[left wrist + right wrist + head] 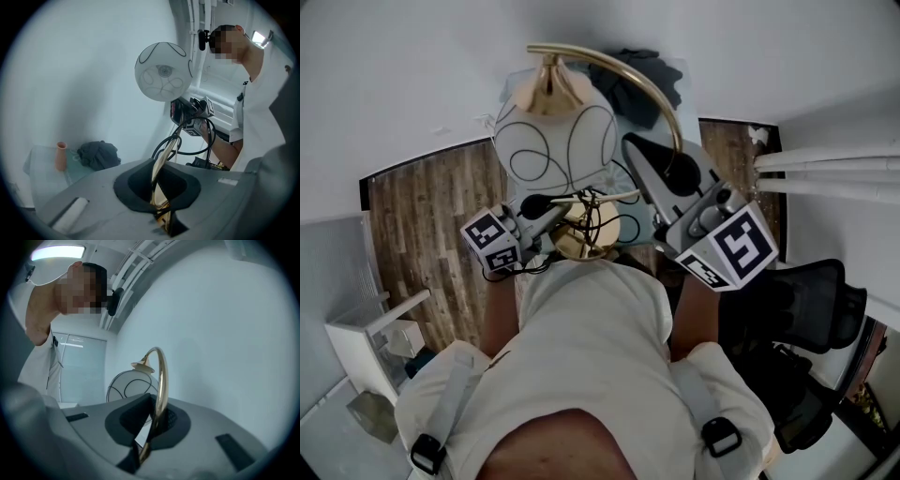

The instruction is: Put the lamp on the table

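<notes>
I hold the lamp in the air in front of the person's chest. Its white globe shade with thin black lines hangs from a curved brass arm; the round brass base and black cord sit lower down. My left gripper is shut on the brass rod near the base, seen between its pads. My right gripper is shut on the curved brass arm, which runs up between its jaws. The globe shows above the right gripper.
A glass table stands by the white wall with a pink vase and a dark bundle of cloth on it. The cloth lies beyond the lamp. A black office chair is at right, a white unit at left.
</notes>
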